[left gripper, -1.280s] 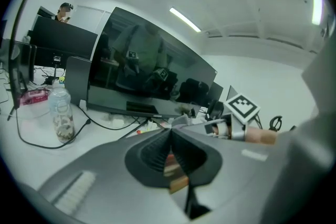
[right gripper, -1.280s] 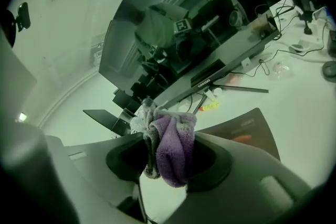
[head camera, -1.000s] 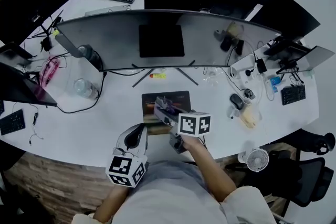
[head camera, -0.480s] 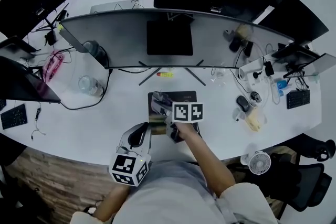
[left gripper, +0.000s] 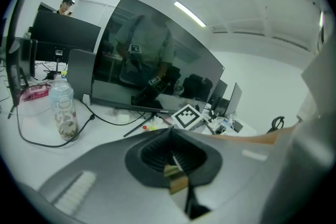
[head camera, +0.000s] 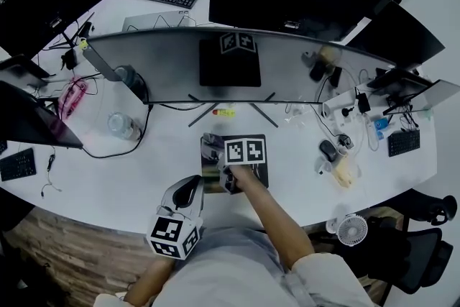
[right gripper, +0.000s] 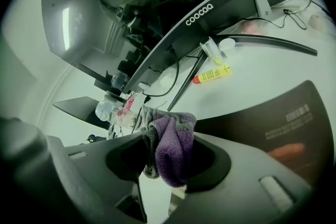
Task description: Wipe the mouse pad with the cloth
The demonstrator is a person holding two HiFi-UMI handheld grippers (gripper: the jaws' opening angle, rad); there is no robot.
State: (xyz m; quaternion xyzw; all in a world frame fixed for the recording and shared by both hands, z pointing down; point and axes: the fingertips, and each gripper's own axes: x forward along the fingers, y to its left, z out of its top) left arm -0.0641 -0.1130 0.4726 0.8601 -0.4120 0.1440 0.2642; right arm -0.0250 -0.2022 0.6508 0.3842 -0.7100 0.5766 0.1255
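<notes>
The dark mouse pad [head camera: 255, 172] lies on the white desk in front of the curved monitor. My right gripper [head camera: 213, 149] reaches over the pad's left part, shut on a purple and grey cloth [head camera: 209, 145]. In the right gripper view the cloth [right gripper: 171, 147] is bunched between the jaws of the right gripper [right gripper: 168, 159], with the mouse pad [right gripper: 273, 118] below and to the right. My left gripper [head camera: 191, 185] rests at the desk's near edge, left of the pad. Its jaws are shut on nothing in the left gripper view [left gripper: 173, 161].
The curved monitor [head camera: 165, 61] and its stand legs [head camera: 255, 111] border the pad's far side. A yellow tube [head camera: 224, 112] lies by the legs. A water bottle [head camera: 118, 124] and cable stand left; a mouse [head camera: 327, 149], cables and a small fan [head camera: 352, 230] right.
My right gripper has carried the cloth to the left and farther across the mouse pad, toward the monitor. The left gripper has stayed at the desk's near edge.
</notes>
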